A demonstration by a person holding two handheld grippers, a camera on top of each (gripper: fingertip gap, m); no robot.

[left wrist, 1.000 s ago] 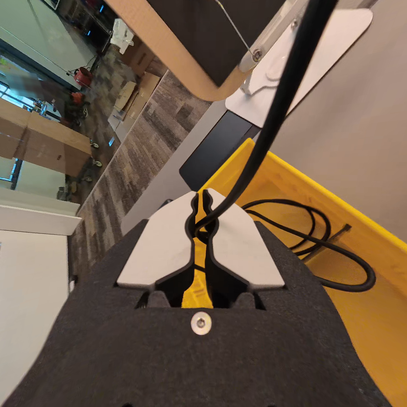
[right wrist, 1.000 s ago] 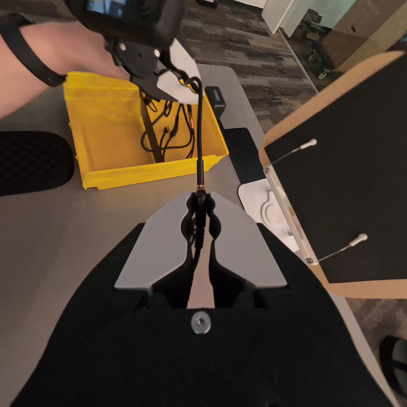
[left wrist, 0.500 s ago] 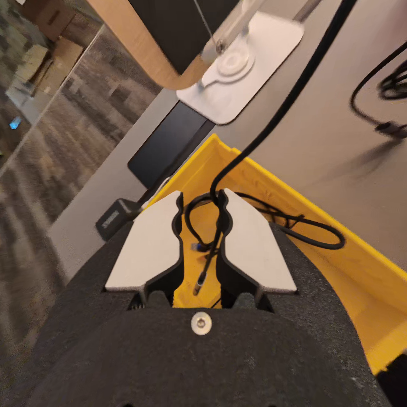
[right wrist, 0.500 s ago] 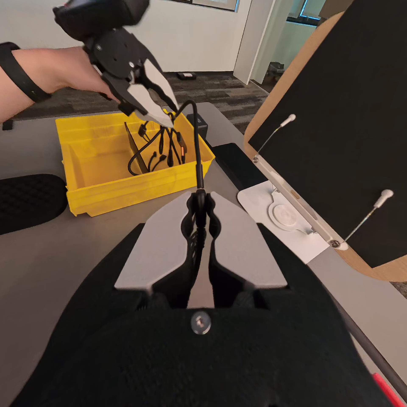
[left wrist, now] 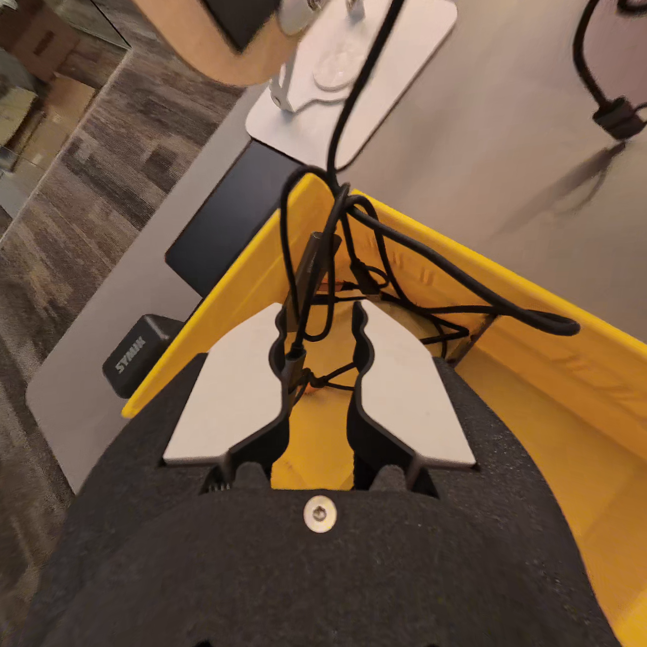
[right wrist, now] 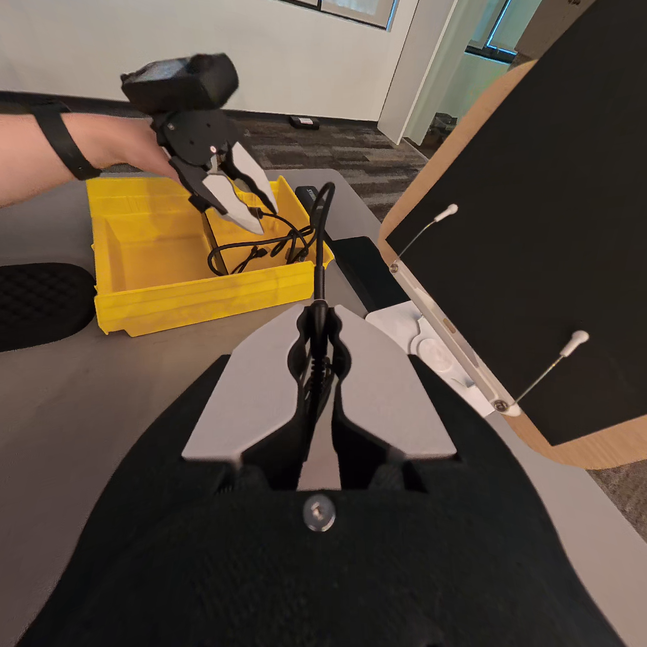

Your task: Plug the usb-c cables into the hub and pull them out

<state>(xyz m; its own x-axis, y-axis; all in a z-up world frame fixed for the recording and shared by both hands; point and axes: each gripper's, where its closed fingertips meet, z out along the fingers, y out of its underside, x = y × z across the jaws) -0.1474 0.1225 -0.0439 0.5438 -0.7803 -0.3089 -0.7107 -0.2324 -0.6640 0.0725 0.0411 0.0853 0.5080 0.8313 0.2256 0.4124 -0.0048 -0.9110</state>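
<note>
Both grippers are working one black cable (right wrist: pixel 320 245): left gripper (left wrist: pixel 320 336), jaws now spreading, is releasing it over the yellow bin (right wrist: pixel 196 301); right gripper (right wrist: pixel 320 315) is pinching its connector, freeing it for plugging.

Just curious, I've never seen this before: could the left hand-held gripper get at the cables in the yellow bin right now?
Probably yes: the left hand-held gripper hangs open over the yellow bin, whose top is uncovered, with the cables lying loose below it.

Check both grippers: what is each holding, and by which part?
Right gripper is shut on the black cable, gripped at its strain-relief end. Left gripper is open over the yellow bin, holding nothing.
</note>
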